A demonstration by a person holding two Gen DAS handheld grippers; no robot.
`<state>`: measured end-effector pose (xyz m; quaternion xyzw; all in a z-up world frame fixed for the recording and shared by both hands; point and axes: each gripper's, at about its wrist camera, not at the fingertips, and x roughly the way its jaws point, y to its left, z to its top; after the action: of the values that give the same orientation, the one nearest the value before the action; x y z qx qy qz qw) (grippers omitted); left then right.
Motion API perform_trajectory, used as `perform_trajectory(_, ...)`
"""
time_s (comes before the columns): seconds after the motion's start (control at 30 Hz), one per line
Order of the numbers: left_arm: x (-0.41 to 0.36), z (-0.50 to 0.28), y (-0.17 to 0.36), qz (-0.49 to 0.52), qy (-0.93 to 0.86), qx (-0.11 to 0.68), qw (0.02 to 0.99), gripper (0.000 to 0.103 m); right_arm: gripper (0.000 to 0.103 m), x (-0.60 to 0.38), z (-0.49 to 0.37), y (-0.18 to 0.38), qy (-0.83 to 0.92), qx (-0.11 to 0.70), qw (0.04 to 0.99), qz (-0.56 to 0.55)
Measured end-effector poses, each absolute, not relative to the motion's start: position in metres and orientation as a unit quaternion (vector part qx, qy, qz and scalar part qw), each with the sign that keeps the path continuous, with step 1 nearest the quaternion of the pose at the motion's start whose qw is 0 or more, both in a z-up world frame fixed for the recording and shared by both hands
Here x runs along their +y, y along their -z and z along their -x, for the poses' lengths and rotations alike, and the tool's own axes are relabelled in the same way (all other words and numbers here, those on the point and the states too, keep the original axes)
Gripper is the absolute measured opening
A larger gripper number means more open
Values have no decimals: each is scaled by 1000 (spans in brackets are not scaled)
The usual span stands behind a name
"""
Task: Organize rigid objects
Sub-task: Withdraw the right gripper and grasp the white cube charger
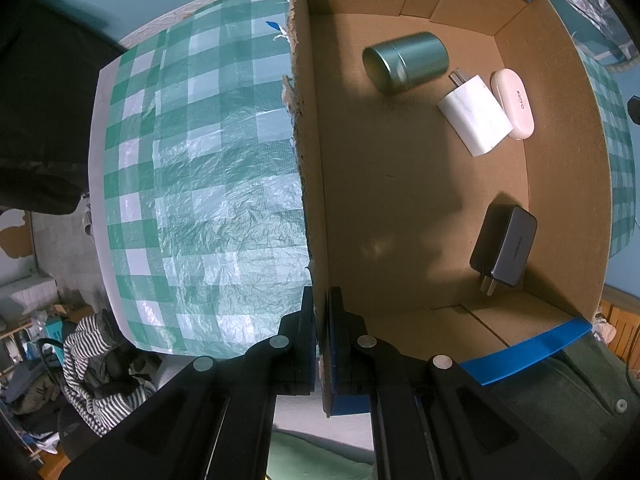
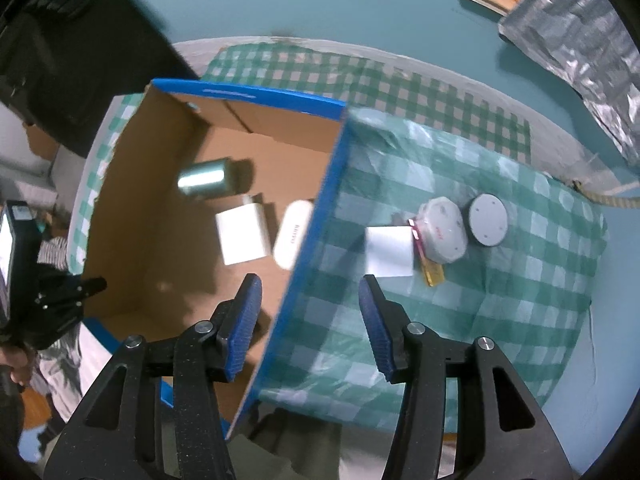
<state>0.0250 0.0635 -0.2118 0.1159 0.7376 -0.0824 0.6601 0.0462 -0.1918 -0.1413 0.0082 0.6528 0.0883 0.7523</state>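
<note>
On the checked cloth (image 2: pixel 460 184), right of the cardboard box (image 1: pixel 560 184), you still have a white block (image 2: pixel 390 252) and round cases to collect. Your left gripper (image 1: pixel 322 332) pinches the box wall; your right gripper (image 2: pixel 310 316) hangs open, empty. Reach right next.

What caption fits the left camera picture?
Left gripper clamps the cardboard box wall; tin and chargers inside.

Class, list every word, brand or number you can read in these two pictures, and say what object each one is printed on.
"KUYO", roughly: white oval case in the cardboard box.
Dark charger: grey brand print, too blurred.
Box's blue rim: white print, too small.
Round packet on the tablecloth: red marks, unreadable.
</note>
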Motion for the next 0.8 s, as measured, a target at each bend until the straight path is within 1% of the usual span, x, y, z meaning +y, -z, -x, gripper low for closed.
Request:
perform_trajectory(0.03, 63, -25, 212, -117, 82, 738, 660, 5, 56, -195, -47, 142, -84, 653, 753, -10)
perform_trajectory(0.07, 64, -24, 212, -117, 83, 738, 660, 5, 58, -199, -47, 142, -79, 652, 754, -14)
perform_trajectory(0.3, 64, -25, 211, -117, 82, 738, 660, 5, 59, -221, -53, 149, -62, 654, 754, -26)
perform_trajectory(0.37, 65, -25, 211, -116, 82, 738, 660, 5, 64, -229, -56, 156, -56, 657, 751, -33)
perform_trajectory(0.67, 65, -25, 210, -116, 79, 739, 659, 5, 65, -260, -67, 206, -36, 682, 728, -60)
perform_trajectory(0.8, 65, -26, 210, -115, 78, 740, 658, 5, 65, -260, -72, 225, -40, 690, 722, -47)
